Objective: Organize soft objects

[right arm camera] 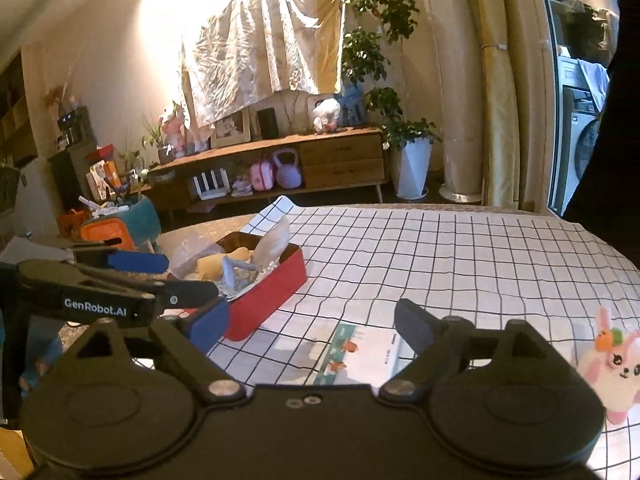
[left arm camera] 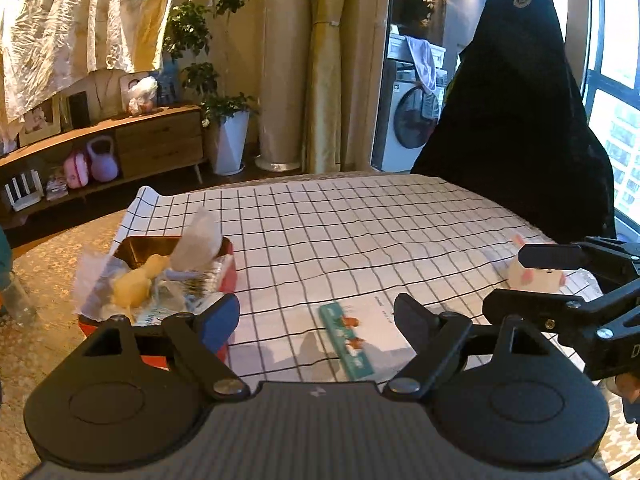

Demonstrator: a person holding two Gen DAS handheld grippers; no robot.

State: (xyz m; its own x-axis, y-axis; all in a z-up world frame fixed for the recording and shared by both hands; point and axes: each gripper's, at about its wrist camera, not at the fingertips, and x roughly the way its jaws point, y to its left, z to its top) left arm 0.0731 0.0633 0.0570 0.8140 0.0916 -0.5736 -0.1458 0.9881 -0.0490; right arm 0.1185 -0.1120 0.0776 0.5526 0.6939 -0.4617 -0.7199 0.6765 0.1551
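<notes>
A red box (left arm camera: 226,276) on the checked tablecloth holds a yellow soft toy (left arm camera: 134,280), crumpled paper and packets; it also shows in the right wrist view (right arm camera: 272,300). A pink-and-white plush rabbit (right arm camera: 614,368) lies at the table's right, also seen in the left wrist view (left arm camera: 536,276). My left gripper (left arm camera: 316,320) is open and empty, beside the box. My right gripper (right arm camera: 310,326) is open and empty, left of the rabbit; in the left wrist view (left arm camera: 508,280) its fingers lie in front of the rabbit.
A paper sheet with a teal illustrated strip (left arm camera: 346,336) lies on the cloth (left arm camera: 360,232) between the grippers. A black draped shape (left arm camera: 516,112) stands behind the table's far right. A sideboard (right arm camera: 280,160) and potted plant (right arm camera: 412,152) stand beyond.
</notes>
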